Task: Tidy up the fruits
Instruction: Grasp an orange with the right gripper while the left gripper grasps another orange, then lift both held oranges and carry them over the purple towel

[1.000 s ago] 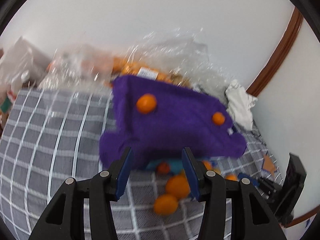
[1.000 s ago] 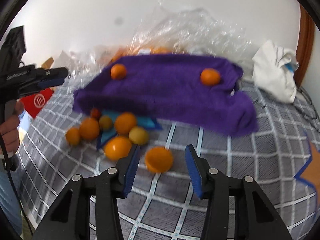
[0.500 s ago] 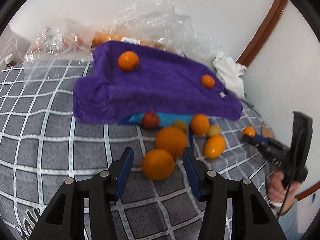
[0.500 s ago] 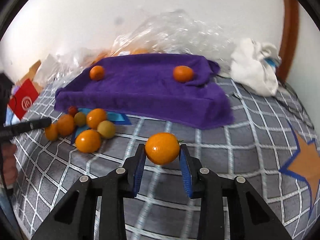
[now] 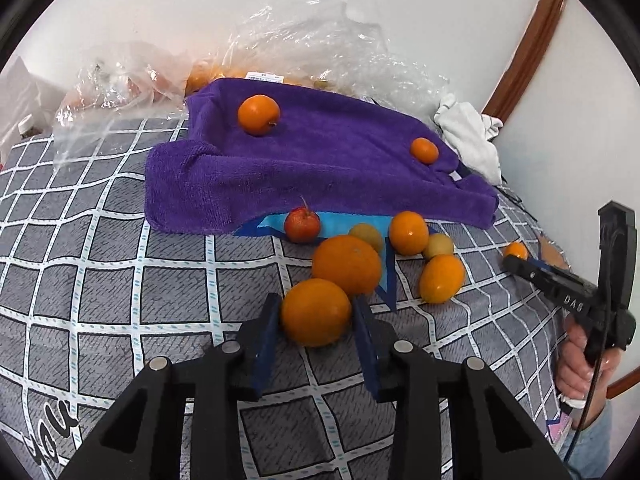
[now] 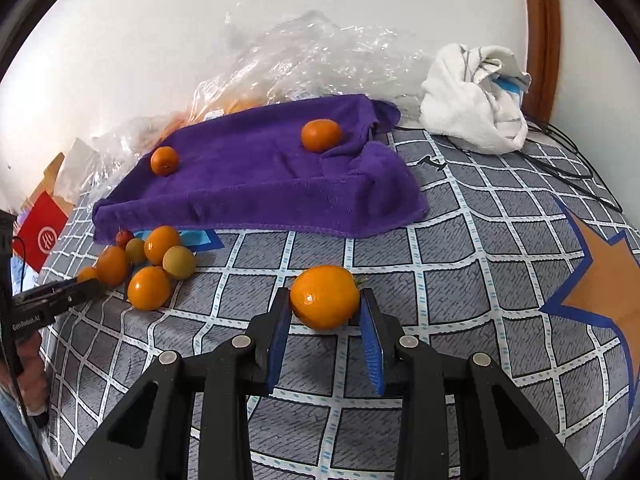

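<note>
Orange fruit [image 5: 315, 312] clamped between left fingers [image 5: 268, 334]

Clear plastic bags [image 5: 320, 40] against the wall: orange fruit inside, blurred by wrinkled film, count unreadable. Purple towel [image 5: 320, 160] covers most of a blue sheet [image 5: 344, 224]; only its front edge shows. Person's hand [image 5: 580, 368] cut off at frame edge. Label [image 5: 264, 77] on bag too small to read.
</note>
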`<state>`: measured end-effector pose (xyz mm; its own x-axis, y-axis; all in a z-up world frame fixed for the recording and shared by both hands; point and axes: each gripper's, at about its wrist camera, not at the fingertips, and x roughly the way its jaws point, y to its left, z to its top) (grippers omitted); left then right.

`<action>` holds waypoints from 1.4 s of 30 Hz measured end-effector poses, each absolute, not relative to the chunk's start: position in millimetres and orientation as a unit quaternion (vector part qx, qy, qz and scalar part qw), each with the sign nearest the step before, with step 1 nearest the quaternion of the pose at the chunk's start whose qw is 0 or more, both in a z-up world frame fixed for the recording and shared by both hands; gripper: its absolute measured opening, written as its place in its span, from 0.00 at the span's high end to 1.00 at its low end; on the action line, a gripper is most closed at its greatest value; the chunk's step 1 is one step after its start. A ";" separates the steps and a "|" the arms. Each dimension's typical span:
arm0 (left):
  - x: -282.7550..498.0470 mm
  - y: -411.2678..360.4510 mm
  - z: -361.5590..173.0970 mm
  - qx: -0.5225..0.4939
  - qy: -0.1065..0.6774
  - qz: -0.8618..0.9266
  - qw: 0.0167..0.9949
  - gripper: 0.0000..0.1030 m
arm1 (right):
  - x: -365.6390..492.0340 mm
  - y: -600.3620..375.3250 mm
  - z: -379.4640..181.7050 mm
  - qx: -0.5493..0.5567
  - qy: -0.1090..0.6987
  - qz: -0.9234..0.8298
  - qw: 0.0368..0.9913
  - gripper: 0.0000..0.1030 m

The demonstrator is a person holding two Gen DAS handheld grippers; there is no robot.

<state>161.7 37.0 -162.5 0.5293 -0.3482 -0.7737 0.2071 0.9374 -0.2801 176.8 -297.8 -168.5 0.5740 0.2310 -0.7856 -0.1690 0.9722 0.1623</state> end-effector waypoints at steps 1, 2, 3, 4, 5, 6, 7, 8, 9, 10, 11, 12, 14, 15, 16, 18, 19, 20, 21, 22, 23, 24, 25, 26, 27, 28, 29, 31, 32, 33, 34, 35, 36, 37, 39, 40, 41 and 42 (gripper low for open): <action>160.7 39.6 -162.0 -0.080 0.457 -0.159 0.872 0.68 | 176.3 -296.0 -168.2 0.029 0.447 0.114 0.887 0.67; 160.3 40.6 -161.1 -0.082 0.454 -0.158 0.873 0.68 | 175.4 -293.6 -167.7 0.022 0.446 0.116 0.887 0.67; 159.1 41.6 -160.7 -0.083 0.452 -0.158 0.874 0.68 | 174.6 -293.0 -167.3 0.018 0.445 0.119 0.887 0.67; 158.2 42.5 -160.0 -0.083 0.450 -0.157 0.875 0.68 | 173.5 -292.5 -167.1 0.016 0.444 0.121 0.887 0.67; 157.7 43.2 -159.0 -0.084 0.447 -0.156 0.877 0.68 | 173.1 -291.6 -167.1 0.013 0.445 0.122 0.887 0.67; 157.5 43.0 -158.6 -0.084 0.445 -0.155 0.878 0.68 | 172.7 -291.7 -167.0 0.012 0.445 0.123 0.887 0.67; 157.1 43.3 -157.8 -0.083 0.443 -0.154 0.879 0.68 | 172.7 -291.9 -167.0 0.012 0.445 0.123 0.887 0.67; 156.5 43.5 -156.7 -0.082 0.440 -0.154 0.881 0.68 | 172.6 -292.0 -167.1 0.012 0.445 0.123 0.887 0.67; 155.7 43.9 -155.7 -0.082 0.437 -0.153 0.883 0.68 | 172.1 -291.9 -167.0 0.011 0.445 0.123 0.887 0.67; 154.8 44.3 -154.6 -0.081 0.434 -0.154 0.884 0.68 | 171.6 -291.5 -166.5 0.010 0.443 0.123 0.888 0.67; 154.0 44.6 -153.3 -0.080 0.429 -0.153 0.886 0.68 | 170.5 -290.3 -165.8 0.007 0.441 0.126 0.889 0.67; 153.8 44.6 -152.4 -0.080 0.427 -0.153 0.888 0.68 | 170.1 -289.3 -165.7 0.005 0.441 0.128 0.888 0.67; 152.8 46.2 -150.1 -0.080 0.420 -0.151 0.891 0.68 | 169.9 -286.7 -166.8 0.000 0.445 0.135 0.885 0.67; 152.8 46.6 -149.1 -0.080 0.418 -0.150 0.892 0.68 | 170.2 -286.2 -167.1 -0.001 0.446 0.136 0.884 0.67; 152.7 47.2 -148.0 -0.081 0.415 -0.150 0.894 0.68 | 170.2 -285.7 -167.3 -0.002 0.447 0.137 0.884 0.67; 151.9 47.6 -145.8 -0.083 0.408 -0.152 0.896 0.68 | 169.0 -286.9 -166.0 0.001 0.442 0.139 0.886 0.67; 151.2 47.1 -144.5 -0.083 0.404 -0.155 0.898 0.68 | 168.9 -287.5 -165.2 0.004 0.441 0.139 0.887 0.67; 149.9 46.5 -142.8 -0.082 0.400 -0.158 0.899 0.68 | 168.4 -289.0 -164.5 0.007 0.438 0.140 0.888 0.67; 148.7 45.4 -141.7 -0.080 0.397 -0.160 0.900 0.68 | 168.4 -289.8 -164.2 0.010 0.437 0.140 0.888 0.67; 147.7 44.4 -140.4 -0.077 0.393 -0.160 0.902 0.68 | 168.3 -291.0 -164.2 0.014 0.437 0.141 0.888 0.67; 147.1 43.7 -139.4 -0.073 0.390 -0.158 0.904 0.68 | 168.3 -292.0 -164.1 0.017 0.436 0.142 0.888 0.67; 146.9 43.0 -139.0 -0.071 0.388 -0.156 0.906 0.68 | 168.2 -292.5 -163.7 0.019 0.435 0.143 0.889 0.67; 147.0 42.9 -138.6 -0.070 0.388 -0.154 0.906 0.68 | 167.9 -292.7 -163.1 0.021 0.434 0.144 0.889 0.67; 147.1 43.4 -138.3 -0.071 0.387 -0.154 0.906 0.68 | 167.3 -292.7 -162.5 0.021 0.432 0.145 0.890 0.67; 147.0 44.0 -137.8 -0.073 0.385 -0.154 0.907 0.68 | 166.7 -292.5 -161.9 0.021 0.430 0.146 0.891 0.67; 146.3 45.5 -136.0 -0.077 0.380 -0.154 0.909 0.68 | 166.3 -292.1 -161.4 0.021 0.429 0.146 0.891 0.67; 145.5 46.8 -134.6 -0.079 0.374 -0.154 0.911 0.68 | 166.1 -291.8 -161.2 0.021 0.429 0.146 0.891 0.67; 143.0 50.1 -130.6 -0.083 0.359 -0.150 0.917 0.68 | 166.0 -291.7 -161.1 0.021 0.428 0.147 0.891 0.67; 141.3 52.0 -128.0 -0.085 0.350 -0.147 0.921 0.68 | 165.9 -291.5 -160.9 0.022 0.428 0.148 0.892 0.67; 140.6 53.0 -126.2 -0.086 0.344 -0.144 0.924 0.68 | 165.5 -291.7 -160.9 0.022 0.427 0.148 0.892 0.67; 140.2 54.3 -124.7 -0.087 0.339 -0.141 0.926 0.68 | 165.7 -291.9 -161.0 0.023 0.428 0.148 0.891 0.67; 140.1 55.9 -123.7 -0.090 0.336 -0.138 0.927 0.68 | 165.7 -292.0 -161.1 0.023 0.428 0.148 0.891 0.67; 140.5 57.2 -123.1 -0.093 0.336 -0.137 0.927 0.68 | 165.8 -292.2 -161.2 0.024 0.428 0.148 0.891 0.67; 141.3 58.7 -123.1 -0.096 0.337 -0.136 0.927 0.68 | 165.9 -292.6 -161.2 0.024 0.428 0.148 0.891 0.67; 142.3 59.9 -123.2 -0.099 0.338 -0.134 0.926 0.68 | 165.6 -291.8 -161.0 0.024 0.428 0.147 0.891 0.67; 142.1 60.0 -123.2 -0.098 0.337 -0.132 0.927 0.68 | 165.6 -291.9 -161.0 0.024 0.428 0.148 0.891 0.67; 141.7 59.9 -122.8 -0.097 0.335 -0.130 0.928 0.68 | 165.7 -291.9 -161.1 0.024 0.427 0.148 0.892 0.67; 140.6 59.0 -122.6 -0.095 0.333 -0.129 0.929 0.68 | 165.3 -291.5 -161.0 0.024 0.427 0.147 0.892 0.67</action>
<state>140.6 59.0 -122.6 0.7447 -0.3028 -0.5947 0.1755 0.9486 -0.2632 165.3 -291.5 -161.0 0.5919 0.2832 -0.7546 -0.2427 0.9554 0.1682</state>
